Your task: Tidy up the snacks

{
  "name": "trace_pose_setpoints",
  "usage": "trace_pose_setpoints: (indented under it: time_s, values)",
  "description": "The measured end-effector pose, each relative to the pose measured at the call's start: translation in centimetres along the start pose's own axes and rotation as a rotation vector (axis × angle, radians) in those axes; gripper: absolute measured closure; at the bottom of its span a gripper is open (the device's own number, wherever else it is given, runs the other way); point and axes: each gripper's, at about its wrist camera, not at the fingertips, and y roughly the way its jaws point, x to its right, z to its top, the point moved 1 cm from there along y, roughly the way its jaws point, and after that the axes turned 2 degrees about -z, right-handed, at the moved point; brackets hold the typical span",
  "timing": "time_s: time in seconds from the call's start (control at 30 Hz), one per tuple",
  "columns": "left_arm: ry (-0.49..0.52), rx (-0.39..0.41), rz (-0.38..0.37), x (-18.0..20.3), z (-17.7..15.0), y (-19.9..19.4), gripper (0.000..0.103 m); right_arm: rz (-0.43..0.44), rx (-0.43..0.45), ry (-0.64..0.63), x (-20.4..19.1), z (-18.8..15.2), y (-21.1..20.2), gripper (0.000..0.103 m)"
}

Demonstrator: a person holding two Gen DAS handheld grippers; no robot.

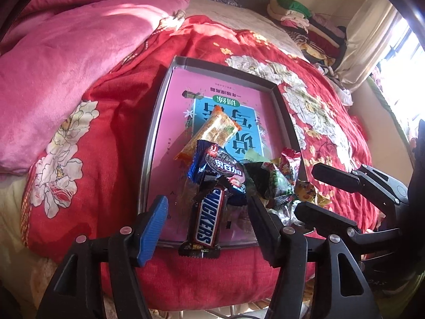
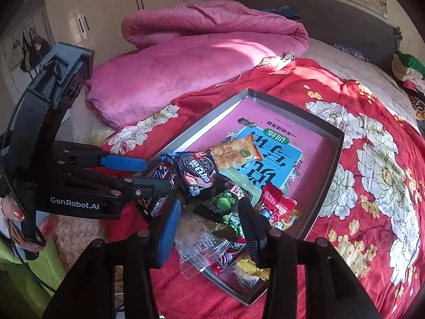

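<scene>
A grey box lid with a pink printed floor lies on the red floral quilt and holds a heap of snacks at its near end. A Snickers bar lies over the near rim between the open fingers of my left gripper. Behind it lie a blue Oreo pack and an orange cracker pack. My right gripper is open over a green pea packet, a red packet and clear wrappers. It also shows in the left wrist view.
A folded pink blanket lies at the head of the bed. Stacked clothes sit in the far corner by a curtained window. The left gripper reaches in beside the Oreo pack. White wardrobe doors stand behind.
</scene>
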Motion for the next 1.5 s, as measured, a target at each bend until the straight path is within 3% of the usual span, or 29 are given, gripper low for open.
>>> trace_pose_setpoints:
  time_s: [0.23,0.57,0.8,1.5]
  values:
    - [0.016,0.068,0.033,1.8,-1.0,-3.8,0.024,-0.076,0.086,0.008,0.1,-0.7,-4.6,0.032]
    - [0.062,-0.023,0.047,5.9,-7.2,-4.1,0.022,-0.115,0.05,0.11,-0.4,-5.3,-8.1,0.003]
    - [0.062,-0.007,0.048,6.4,-8.1,-4.6,0.022,-0.176,0.064,0.161,0.4,-7.1,-9.0,0.001]
    - [0.082,0.032,0.05,7.1,-9.3,-6.3,0.022,-0.204,0.115,0.194,-0.4,-8.6,-11.0,0.001]
